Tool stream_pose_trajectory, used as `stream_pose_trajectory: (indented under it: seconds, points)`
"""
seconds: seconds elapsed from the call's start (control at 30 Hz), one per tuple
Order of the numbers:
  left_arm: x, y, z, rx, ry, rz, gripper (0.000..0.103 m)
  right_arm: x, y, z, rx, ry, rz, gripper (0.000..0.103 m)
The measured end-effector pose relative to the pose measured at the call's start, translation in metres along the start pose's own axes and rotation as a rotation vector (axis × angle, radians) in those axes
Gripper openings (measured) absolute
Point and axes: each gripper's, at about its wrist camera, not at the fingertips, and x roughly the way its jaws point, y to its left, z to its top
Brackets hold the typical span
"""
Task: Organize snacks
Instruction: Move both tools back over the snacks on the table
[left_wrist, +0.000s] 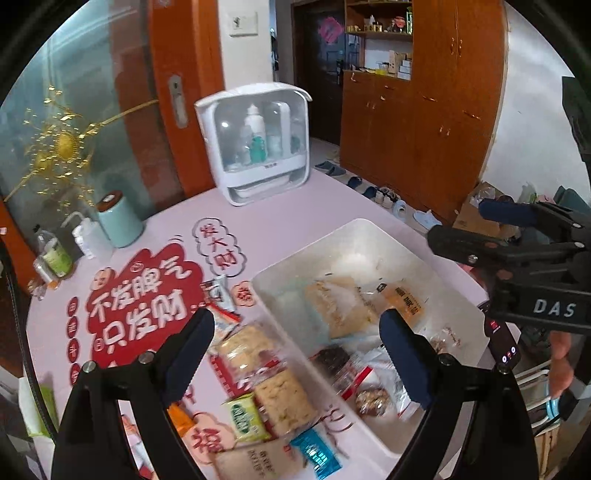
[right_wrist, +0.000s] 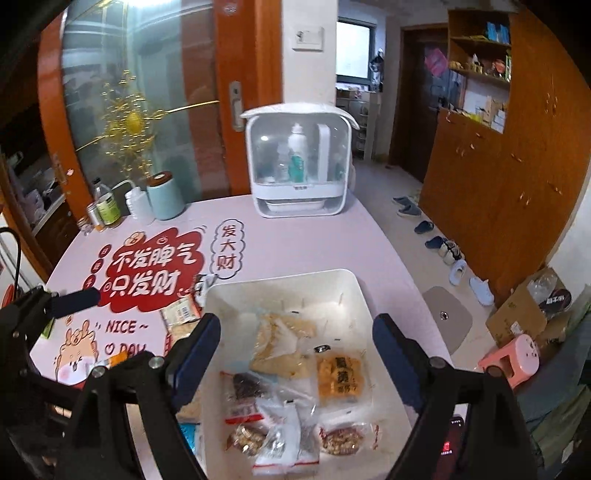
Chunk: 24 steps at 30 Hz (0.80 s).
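Two grippers hang above a white bin (right_wrist: 343, 291) of snacks on the pink table (right_wrist: 295, 243), both spread wide and holding nothing.

The bin's long axis runs from the near edge toward the far white cabinet (right_wrist: 299, 162); inside it, wrapped snacks lie jumbled, an orange packet (right_wrist: 339, 376) lengthwise near the right wall. The left gripper (left_wrist: 295, 347) straddles the bin's left wall, with loose packets (left_wrist: 258, 369) on the table just beside it. The right gripper (right_wrist: 295, 350) hovers over the bin's contents. Motion blur smears most labels, and the bin's near corners are cut off by the fingers.
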Motion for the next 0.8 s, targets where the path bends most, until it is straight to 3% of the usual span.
stream_pose_trajectory:
  seconds: [0.2, 0.47, 0.6, 0.8]
  points:
    - [-0.050, 0.034, -0.023, -0.011, -0.056, 0.067, 0.097, -0.038, 0.034, 0.000, -0.073, -0.024, 0.014, 0.085]
    - [-0.109, 0.097, -0.059, -0.057, -0.105, 0.177, 0.098, -0.072, 0.098, -0.002, -0.196, -0.054, 0.079, 0.085]
    - [-0.125, 0.124, -0.077, -0.064, -0.114, 0.234, 0.102, -0.065, 0.134, -0.010, -0.269, -0.035, 0.103, 0.085]
    - [-0.114, 0.147, -0.097, -0.032, -0.096, 0.276, 0.102, -0.031, 0.173, -0.024, -0.323, 0.044, 0.113, 0.085]
